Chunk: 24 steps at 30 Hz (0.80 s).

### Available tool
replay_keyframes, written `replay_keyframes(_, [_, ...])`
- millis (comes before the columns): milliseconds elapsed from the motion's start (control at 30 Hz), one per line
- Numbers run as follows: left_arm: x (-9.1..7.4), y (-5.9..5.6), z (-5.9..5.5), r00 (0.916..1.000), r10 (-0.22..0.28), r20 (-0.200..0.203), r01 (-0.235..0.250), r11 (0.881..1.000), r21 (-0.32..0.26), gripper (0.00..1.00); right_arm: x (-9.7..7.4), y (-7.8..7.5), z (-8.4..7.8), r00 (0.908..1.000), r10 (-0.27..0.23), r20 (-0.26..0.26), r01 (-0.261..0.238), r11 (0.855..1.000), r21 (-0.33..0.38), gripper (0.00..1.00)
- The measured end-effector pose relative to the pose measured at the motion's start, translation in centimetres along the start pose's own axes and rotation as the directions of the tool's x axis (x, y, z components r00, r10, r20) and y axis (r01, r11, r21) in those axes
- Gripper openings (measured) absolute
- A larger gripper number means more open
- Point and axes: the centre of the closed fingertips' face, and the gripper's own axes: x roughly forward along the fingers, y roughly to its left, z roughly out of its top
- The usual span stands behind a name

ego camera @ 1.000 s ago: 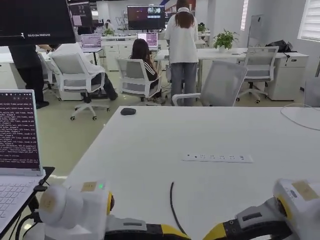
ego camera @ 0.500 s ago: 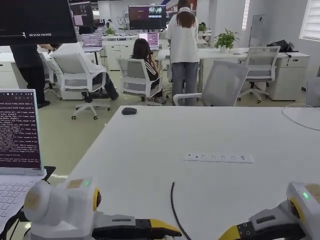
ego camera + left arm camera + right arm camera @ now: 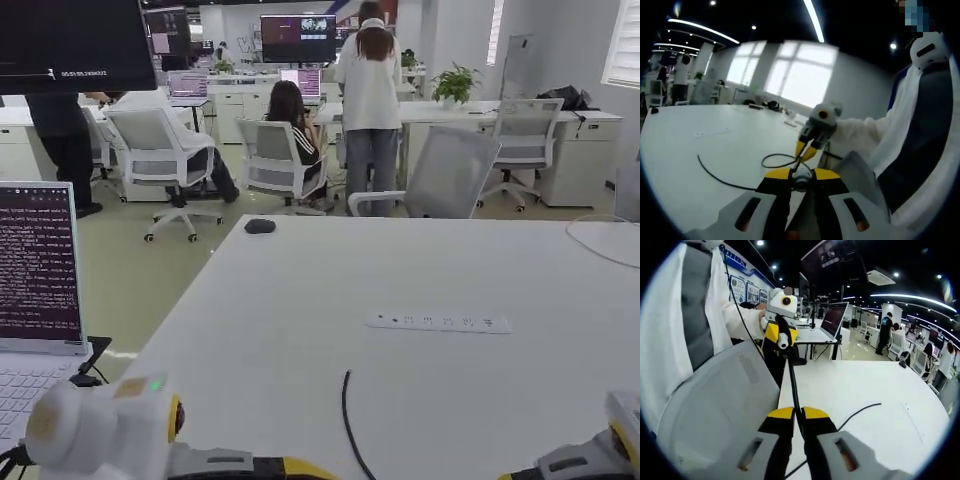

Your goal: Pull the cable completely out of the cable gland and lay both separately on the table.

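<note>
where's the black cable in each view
Head view: cable lies on the table, low centre, running off the bottom.
Left gripper view: cable curves across the table, left of the jaws.
Right gripper view: cable runs straight from the right gripper up to the cable gland in the left gripper.
Shared landmark: the white table.

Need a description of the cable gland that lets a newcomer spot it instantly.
At the near edge of the white table, two yellow-tipped grippers face each other. The left gripper pinches the cable gland, a short pale stub, with the black cable running from it into the right gripper. It is the one pale, stubby piece on that thin dark line.
</note>
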Motion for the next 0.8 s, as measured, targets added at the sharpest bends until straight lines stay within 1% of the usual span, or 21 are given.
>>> replay_keyframes(67, [-0.3, 0.1, -0.2, 0.9999, 0.012, 0.004, -0.012, 1.000, -0.007, 0.17, 0.0, -0.9, -0.6, 0.9995, -0.032, -0.002, 0.032, 0.999, 0.026, 0.04])
replay_keyframes(100, [-0.5, 0.3, -0.4, 0.9998, 0.021, 0.006, -0.021, 1.000, -0.010, 0.17, 0.1, -1.6, -1.0, 0.9981, -0.062, -0.002, 0.062, 0.997, 0.046, 0.04])
replay_keyframes(133, [-0.7, 0.4, -0.5, 0.9996, 0.026, 0.006, -0.026, 1.000, -0.015, 0.17, 0.2, -2.0, -1.2, 0.9971, -0.076, -0.004, 0.076, 0.996, 0.055, 0.04])
replay_keyframes(167, [-0.8, 0.4, -0.6, 0.9996, 0.029, 0.006, -0.029, 0.999, -0.019, 0.17, 0.3, -2.8, -1.9, 0.9943, -0.106, -0.012, 0.106, 0.991, 0.075, 0.04])
replay_keyframes(267, [-1.1, 0.4, -1.2, 0.9992, 0.040, -0.004, -0.040, 0.999, -0.026, 0.17, 1.1, -3.9, -3.2, 0.9895, -0.142, -0.030, 0.144, 0.986, 0.089, 0.04])
replay_keyframes(300, [-1.2, 0.4, -1.4, 0.9991, 0.043, -0.008, -0.043, 0.999, -0.027, 0.17, 1.5, -4.4, -3.9, 0.9879, -0.151, -0.038, 0.154, 0.983, 0.105, 0.04])
replay_keyframes(367, [-1.3, 0.5, -1.7, 0.9987, 0.049, -0.012, -0.049, 0.998, -0.031, 0.17, 2.3, -4.8, -4.7, 0.9879, -0.149, -0.042, 0.153, 0.981, 0.118, 0.04])
replay_keyframes(433, [-1.5, 0.6, -1.9, 0.9984, 0.056, -0.007, -0.056, 0.998, -0.041, 0.17, 3.2, -5.3, -5.5, 0.9884, -0.143, -0.052, 0.149, 0.978, 0.148, 0.04])
replay_keyframes(633, [-1.8, 0.8, -2.1, 0.9972, 0.075, 0.004, -0.074, 0.995, -0.061, 0.17, 6.2, -6.1, -7.3, 0.9884, -0.129, -0.080, 0.142, 0.972, 0.186, 0.04])
replay_keyframes(667, [-1.9, 0.8, -2.2, 0.9971, 0.076, 0.003, -0.076, 0.995, -0.063, 0.17, 6.7, -6.2, -7.7, 0.9877, -0.129, -0.088, 0.144, 0.971, 0.189, 0.04])
replay_keyframes(700, [-1.9, 0.8, -2.2, 0.9969, 0.079, 0.002, -0.079, 0.995, -0.064, 0.17, 7.4, -6.3, -8.3, 0.9848, -0.133, -0.112, 0.152, 0.969, 0.192, 0.04])
replay_keyframes(733, [-2.0, 0.8, -2.3, 0.9967, 0.082, 0.001, -0.081, 0.995, -0.066, 0.17, 7.8, -6.4, -8.6, 0.9839, -0.132, -0.120, 0.154, 0.969, 0.196, 0.04])
replay_keyframes(800, [-2.0, 0.8, -2.3, 0.9961, 0.088, 0.008, -0.087, 0.993, -0.074, 0.17, 8.8, -6.3, -9.3, 0.9829, -0.121, -0.139, 0.147, 0.968, 0.202, 0.04])
